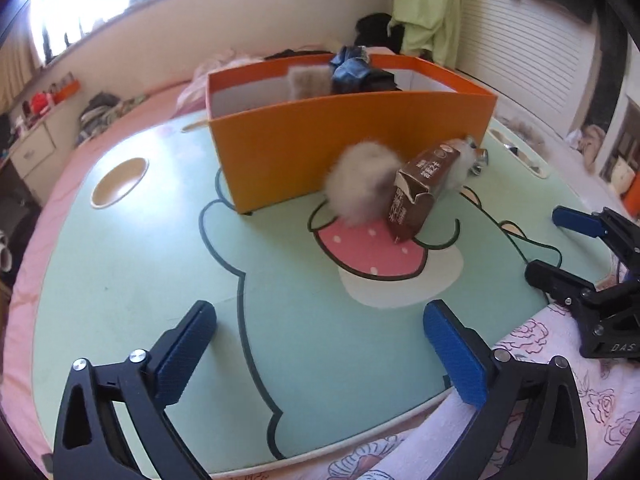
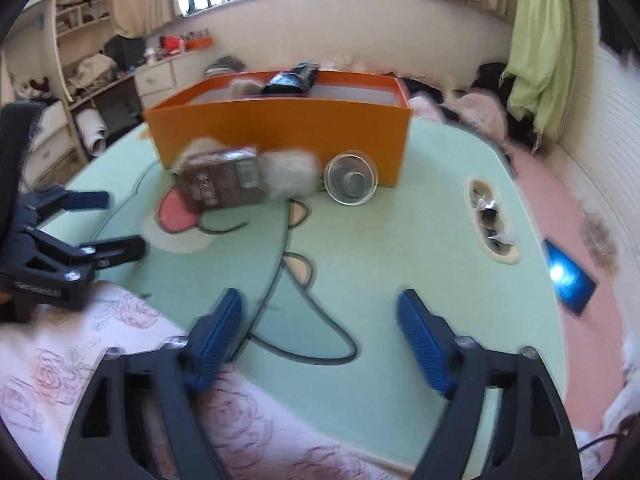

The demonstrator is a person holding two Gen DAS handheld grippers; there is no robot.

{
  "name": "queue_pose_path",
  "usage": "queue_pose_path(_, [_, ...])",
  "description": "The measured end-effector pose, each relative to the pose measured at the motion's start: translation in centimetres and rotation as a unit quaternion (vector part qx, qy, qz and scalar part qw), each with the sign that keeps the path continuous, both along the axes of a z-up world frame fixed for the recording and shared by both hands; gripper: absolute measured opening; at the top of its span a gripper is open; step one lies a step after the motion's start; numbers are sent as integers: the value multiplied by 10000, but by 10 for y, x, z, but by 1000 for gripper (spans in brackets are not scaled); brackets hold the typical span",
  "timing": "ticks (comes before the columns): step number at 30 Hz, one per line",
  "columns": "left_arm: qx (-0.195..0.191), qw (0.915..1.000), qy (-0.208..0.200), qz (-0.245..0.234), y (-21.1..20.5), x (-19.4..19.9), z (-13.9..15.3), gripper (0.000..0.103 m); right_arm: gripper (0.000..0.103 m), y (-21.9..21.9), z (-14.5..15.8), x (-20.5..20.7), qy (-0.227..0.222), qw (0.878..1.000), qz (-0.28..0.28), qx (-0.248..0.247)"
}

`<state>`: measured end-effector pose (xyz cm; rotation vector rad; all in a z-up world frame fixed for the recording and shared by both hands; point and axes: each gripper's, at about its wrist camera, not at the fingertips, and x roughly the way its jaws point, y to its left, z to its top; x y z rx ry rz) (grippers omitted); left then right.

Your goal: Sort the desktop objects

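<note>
Both grippers, left gripper (image 1: pixel 320 354) and right gripper (image 2: pixel 320 340), are hovering over the mint-green cartoon desk (image 1: pixel 132 280), jaws spread, empty. Brown paper carton (image 1: pixel 420 192), grey fluffy pompom (image 1: pixel 360 182) and clear glass bowl (image 2: pixel 351 182) are lying against the orange cardboard box (image 1: pixel 320 148). Judged: between picks; next, reaching forward for one.

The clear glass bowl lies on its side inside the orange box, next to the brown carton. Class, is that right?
Not quite: the clear glass bowl lies on its side outside the orange box, on the green table against its front wall, near the brown carton. The right wrist view shows it.
</note>
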<state>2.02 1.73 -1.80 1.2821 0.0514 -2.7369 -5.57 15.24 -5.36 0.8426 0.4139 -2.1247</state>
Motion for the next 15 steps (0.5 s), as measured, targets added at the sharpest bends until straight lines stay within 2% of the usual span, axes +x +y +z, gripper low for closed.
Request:
queue_pose_path(7, [11,10000,16,-12,-1,1,-2,103,102,-1,-2,-8,59,9999,-6,-82])
queue_pose_path(15, [1,10000,40,0,0,1,-3,103,103,-1,-2,0,89,9999,5,-109])
